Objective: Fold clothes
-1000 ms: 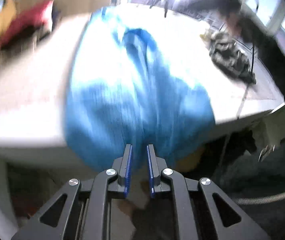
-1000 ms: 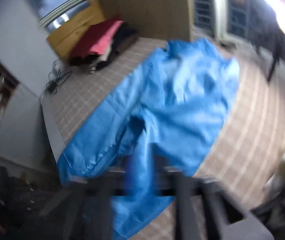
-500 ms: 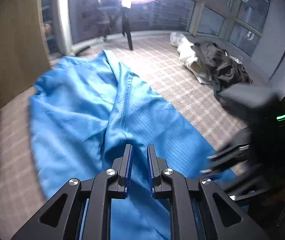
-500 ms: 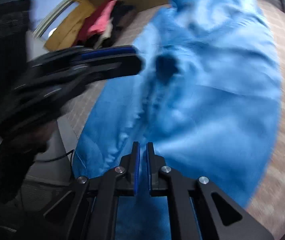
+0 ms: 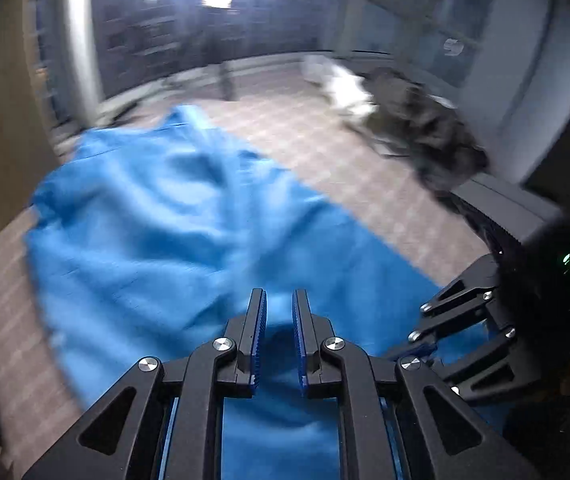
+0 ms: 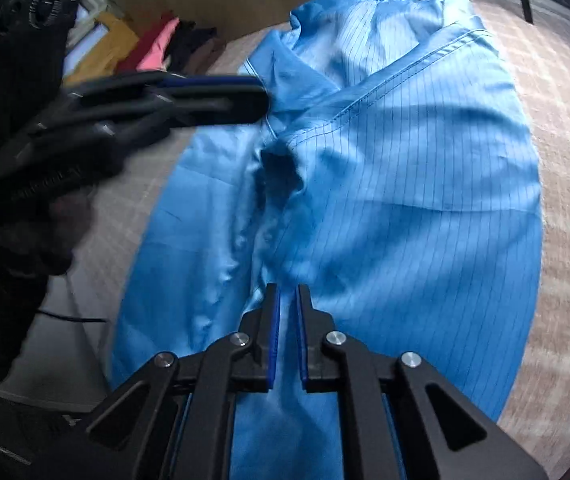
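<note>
blue pinstriped cloth garment point(image 6: 405, 184): thin, smooth, slight sheen
beige checked table covering point(image 6: 565, 128): woven, matt
black plastic right gripper point(image 6: 288, 312): matt, ribbed blue pads

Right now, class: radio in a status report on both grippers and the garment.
Left gripper and right gripper both opening, nothing pinched. Blue garment spread rumpled on table, unfolded. Path clear.

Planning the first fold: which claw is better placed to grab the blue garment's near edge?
Probably right: the right claw hangs over the garment near its edge, jaws opening, nothing between them. The left claw, also opening, sits further in.
</note>
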{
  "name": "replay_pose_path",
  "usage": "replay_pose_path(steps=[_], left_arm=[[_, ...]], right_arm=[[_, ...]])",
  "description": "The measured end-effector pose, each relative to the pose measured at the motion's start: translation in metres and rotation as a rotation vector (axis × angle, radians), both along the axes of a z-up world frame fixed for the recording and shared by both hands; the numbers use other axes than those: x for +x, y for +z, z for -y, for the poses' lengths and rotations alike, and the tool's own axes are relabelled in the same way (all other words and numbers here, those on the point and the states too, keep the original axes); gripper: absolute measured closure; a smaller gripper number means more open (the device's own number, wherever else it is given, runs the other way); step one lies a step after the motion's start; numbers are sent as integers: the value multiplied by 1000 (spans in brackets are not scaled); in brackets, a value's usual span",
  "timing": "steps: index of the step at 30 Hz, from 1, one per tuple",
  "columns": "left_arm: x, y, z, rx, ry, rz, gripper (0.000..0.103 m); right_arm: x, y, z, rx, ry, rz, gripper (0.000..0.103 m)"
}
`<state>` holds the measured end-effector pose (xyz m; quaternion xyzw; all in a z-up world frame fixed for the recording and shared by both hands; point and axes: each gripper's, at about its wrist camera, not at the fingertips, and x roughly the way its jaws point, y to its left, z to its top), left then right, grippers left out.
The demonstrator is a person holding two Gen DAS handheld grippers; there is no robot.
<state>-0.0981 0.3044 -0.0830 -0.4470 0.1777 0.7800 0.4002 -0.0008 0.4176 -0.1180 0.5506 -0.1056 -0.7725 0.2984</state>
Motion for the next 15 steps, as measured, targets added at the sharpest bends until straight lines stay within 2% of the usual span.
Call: replay_pose_path(steps=[1, 3, 5, 6, 9, 11, 13, 15], left_arm=[[0, -8, -7, -27, -19, 1, 86], [0, -25, -22, -81, -53, 5, 90], [-5, -37, -15, -115, -14, 42, 93], [-4, -31, -7, -80, -6, 57, 93], [23, 0, 23, -29, 8, 21, 93], [44, 20, 43, -1, 17, 3, 93], [71, 26, 59, 46, 29, 62, 93], [86, 22, 61, 74, 21, 120, 92]], right_arm=[[7, 4, -7, -13, -11, 4, 94], [31, 13, -21, 3, -34, -4, 94], [56, 22, -36, 20, -58, -13, 94], [67, 25, -41, 24, -64, -13, 94], [88, 11, -27, 30, -31, 22, 94], [89, -3, -4, 119, 9, 34, 93], [98, -2, 5, 198, 53, -16, 93], [102, 14, -9, 160, 36, -50, 93]])
